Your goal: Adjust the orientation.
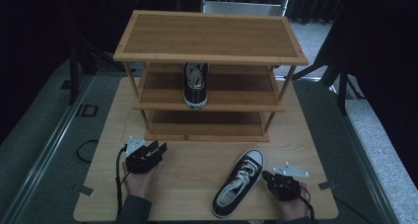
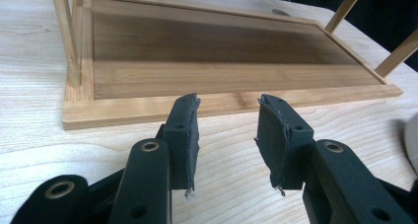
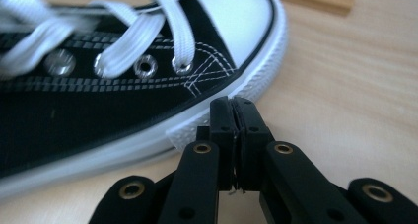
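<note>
Evidently nudging: the right gripper [image 3: 231, 103], jaws pressed together on nothing, touches the sneaker [image 1: 240, 182] at its three-o'clock sole; next, push it square. Left gripper [image 2: 226, 118] gapes empty.

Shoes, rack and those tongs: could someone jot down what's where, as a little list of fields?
rack: three-shelf wooden rack at the table's far side
shoe on rack: black sneaker, middle shelf, toe toward the back
shoe on table: black sneaker, near right, toe toward the rack
left tongs: open, nothing between, facing the bottom shelf
right tongs: shut, empty, tips by the table shoe's sole
table: light wood
</note>
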### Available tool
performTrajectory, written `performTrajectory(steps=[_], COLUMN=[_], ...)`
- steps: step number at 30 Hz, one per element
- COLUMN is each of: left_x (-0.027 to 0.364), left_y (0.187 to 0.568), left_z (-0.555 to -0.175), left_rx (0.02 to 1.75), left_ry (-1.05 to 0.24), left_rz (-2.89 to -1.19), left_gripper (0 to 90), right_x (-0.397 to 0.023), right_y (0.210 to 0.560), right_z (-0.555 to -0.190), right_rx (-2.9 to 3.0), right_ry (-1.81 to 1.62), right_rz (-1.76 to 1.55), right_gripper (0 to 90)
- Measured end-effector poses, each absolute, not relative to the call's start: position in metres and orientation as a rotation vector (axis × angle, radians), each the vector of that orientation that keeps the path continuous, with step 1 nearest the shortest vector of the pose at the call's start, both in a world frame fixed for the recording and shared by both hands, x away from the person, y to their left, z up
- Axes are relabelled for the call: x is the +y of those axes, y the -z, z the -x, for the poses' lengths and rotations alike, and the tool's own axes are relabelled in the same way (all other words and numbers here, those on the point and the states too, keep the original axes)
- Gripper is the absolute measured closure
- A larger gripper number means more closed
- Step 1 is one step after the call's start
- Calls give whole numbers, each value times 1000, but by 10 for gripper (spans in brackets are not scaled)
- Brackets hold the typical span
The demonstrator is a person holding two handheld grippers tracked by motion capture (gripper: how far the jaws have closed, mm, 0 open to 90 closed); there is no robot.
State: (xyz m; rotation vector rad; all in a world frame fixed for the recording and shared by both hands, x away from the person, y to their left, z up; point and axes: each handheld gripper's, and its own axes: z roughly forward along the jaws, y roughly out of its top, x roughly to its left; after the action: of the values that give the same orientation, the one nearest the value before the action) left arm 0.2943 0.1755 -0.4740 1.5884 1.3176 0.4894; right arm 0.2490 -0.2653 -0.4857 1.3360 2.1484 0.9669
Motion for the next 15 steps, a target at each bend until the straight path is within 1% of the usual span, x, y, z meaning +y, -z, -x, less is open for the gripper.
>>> performTrajectory(steps=[1,6,15], left_x=[176,175,173], left_y=[474,475,477], left_z=[-294,-294,-295], left_rx=[1319,1320,1319], left_ry=[-489,-488,-485], left_rz=[-1588,-1590,-1600], left_gripper=[602,602,602], right_x=[-262,-251,-227], right_y=[486,485,484], right_z=[-259,-282,-308], right_rx=[2150,2155,2203], right_ry=[-971,-970,-974], right_rz=[-1331,-1326,-1286], right_gripper=[874,858,876])
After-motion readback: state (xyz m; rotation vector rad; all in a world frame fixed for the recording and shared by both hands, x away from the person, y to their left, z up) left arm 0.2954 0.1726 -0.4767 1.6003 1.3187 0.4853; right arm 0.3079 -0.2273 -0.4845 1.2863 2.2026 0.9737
